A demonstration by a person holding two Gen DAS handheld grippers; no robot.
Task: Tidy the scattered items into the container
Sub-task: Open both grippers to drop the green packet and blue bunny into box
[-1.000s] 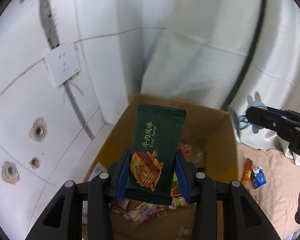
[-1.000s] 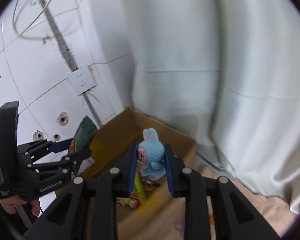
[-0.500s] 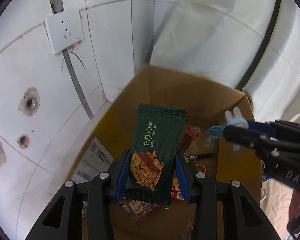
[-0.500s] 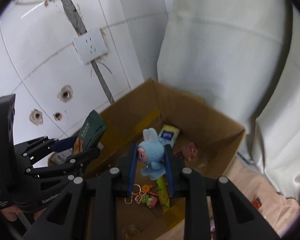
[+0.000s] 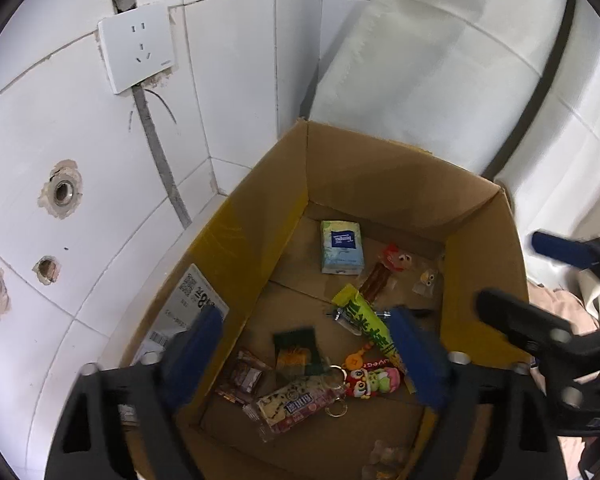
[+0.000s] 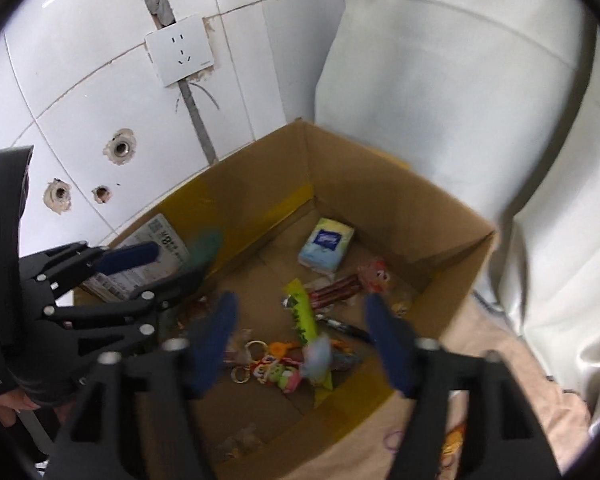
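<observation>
An open cardboard box [image 5: 380, 184] stands in the tiled corner; it also shows in the right wrist view [image 6: 400, 196]. My left gripper [image 5: 304, 352] is open and empty above the box. The dark green biscuit packet [image 5: 296, 350] falls blurred inside the box. My right gripper [image 6: 300, 340] is open and empty over the box. The blue bunny toy [image 6: 318, 358] drops blurred among the items on the box floor. The left gripper also shows in the right wrist view [image 6: 140, 268], the right one in the left wrist view [image 5: 540, 284].
The box holds a tissue pack [image 5: 341, 246], a green-yellow stick packet [image 5: 370, 326], a keychain toy [image 5: 370, 376] and snack packets [image 5: 296, 402]. A wall socket [image 5: 138, 50] and white curtain [image 6: 480, 80] stand behind. Small items [image 6: 448, 444] lie on the beige cloth at right.
Both grippers have opened. The green biscuit packet has left my left gripper and the blue bunny has left my right gripper; both are dropping into the box.
</observation>
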